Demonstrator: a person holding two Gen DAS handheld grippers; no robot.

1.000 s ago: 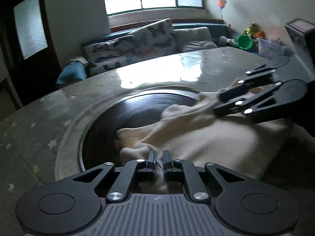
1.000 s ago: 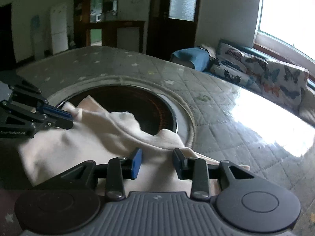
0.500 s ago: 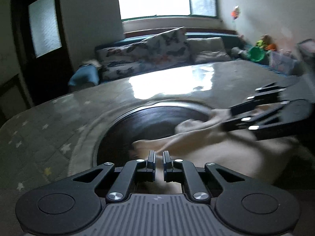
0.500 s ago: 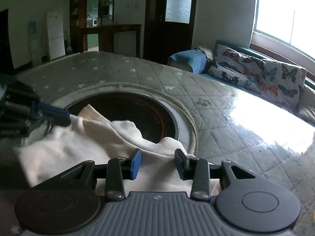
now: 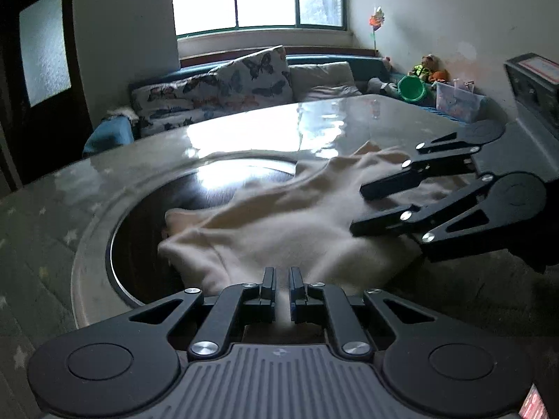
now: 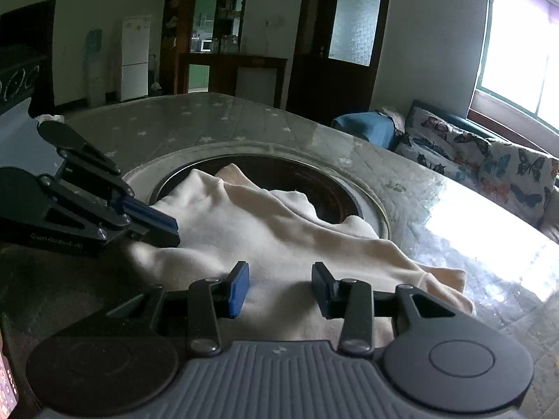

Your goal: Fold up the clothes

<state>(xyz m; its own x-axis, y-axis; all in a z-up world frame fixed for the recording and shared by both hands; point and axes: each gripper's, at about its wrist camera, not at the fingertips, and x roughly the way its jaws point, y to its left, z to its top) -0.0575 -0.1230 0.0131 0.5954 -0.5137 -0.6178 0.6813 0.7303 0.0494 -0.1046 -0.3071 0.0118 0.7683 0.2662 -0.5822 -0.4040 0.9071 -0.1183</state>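
Soft, light cream knit garment [image 6: 279,237] on the table [image 6: 436,209]: your left tool [image 5: 281,281] pinches its hem; your right tool [image 6: 279,286] is opening over it, so regrip an edge.

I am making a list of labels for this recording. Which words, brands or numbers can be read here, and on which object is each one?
"GenRobot.AI", faint grey print on the side of the black left gripper, read uncertainly.
Red label on the dark box: too blurred to read.
Nothing else is readable.
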